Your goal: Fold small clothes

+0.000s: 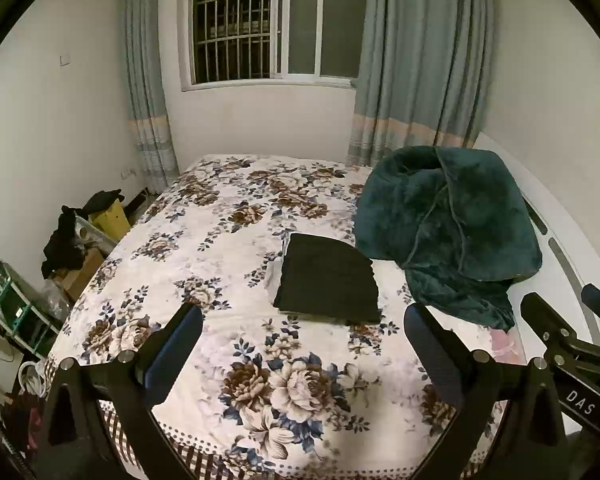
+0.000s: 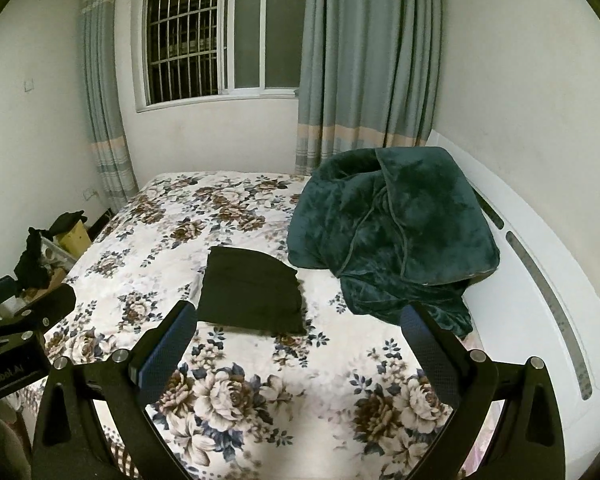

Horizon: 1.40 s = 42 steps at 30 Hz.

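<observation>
Left wrist view shows both tongs, left tongs [image 1: 302,330] and right tongs [image 2: 296,328], spread and empty above the folded black garment [image 1: 327,280], which a careless pinch could unfold.

Dim indoor light, dark window [image 1: 276,24], sharp centre, strong fisheye bending edges.

Folded garment [image 1: 327,280] lies mid-bed [image 1: 228,216]; bundled blanket [image 1: 448,224] just beside it, toward bed's right edge, window [image 1: 276,24] behind.

Floral bedspread [image 1: 228,232], crumpled teal plush blanket [image 1: 452,228], barred window [image 1: 276,20], blue-grey curtains [image 1: 424,56], cluttered boxes [image 1: 88,248] beside bed.
</observation>
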{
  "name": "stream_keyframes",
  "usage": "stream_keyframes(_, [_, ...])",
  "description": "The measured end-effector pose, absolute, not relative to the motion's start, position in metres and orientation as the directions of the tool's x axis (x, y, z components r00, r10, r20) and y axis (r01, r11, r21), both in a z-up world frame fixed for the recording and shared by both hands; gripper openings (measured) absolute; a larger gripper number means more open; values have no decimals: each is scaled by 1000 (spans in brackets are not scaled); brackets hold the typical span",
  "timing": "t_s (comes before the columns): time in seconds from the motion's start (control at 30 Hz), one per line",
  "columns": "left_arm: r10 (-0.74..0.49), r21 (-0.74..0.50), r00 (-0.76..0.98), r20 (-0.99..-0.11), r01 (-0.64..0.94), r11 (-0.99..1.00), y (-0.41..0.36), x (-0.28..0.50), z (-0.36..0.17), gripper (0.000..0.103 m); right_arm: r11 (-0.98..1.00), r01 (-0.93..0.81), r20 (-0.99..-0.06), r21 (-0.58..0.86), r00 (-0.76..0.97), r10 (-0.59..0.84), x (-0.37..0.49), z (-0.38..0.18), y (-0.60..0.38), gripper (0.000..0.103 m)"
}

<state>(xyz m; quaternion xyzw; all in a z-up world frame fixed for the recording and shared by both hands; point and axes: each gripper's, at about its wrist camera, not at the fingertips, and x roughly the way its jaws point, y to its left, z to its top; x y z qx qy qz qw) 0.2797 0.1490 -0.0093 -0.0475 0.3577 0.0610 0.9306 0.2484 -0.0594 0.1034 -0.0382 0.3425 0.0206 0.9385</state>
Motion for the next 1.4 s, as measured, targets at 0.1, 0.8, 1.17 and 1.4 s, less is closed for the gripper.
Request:
stream_keyframes(0.1, [82, -43, 736, -672, -149, 988, 149, 279, -9, 103, 996, -67, -644, -58, 765, 13, 249, 103, -59, 103])
stream_keyframes(0.8, [89, -36, 735, -672, -153, 988, 147, 275, -8, 103, 996, -72, -641, -54, 767, 21, 250, 104, -60, 103])
stream_keyframes(1.17, [83, -38, 736, -672, -146, 989, 150, 276, -7, 103, 996, -76, -640, -56, 768, 22, 250, 102, -59, 103])
stream_keyframes(1.4, [82, -37, 736, -672, -144, 989, 150, 278, -7, 103, 996, -69, -639, -52, 769, 20, 247, 101, -59, 103])
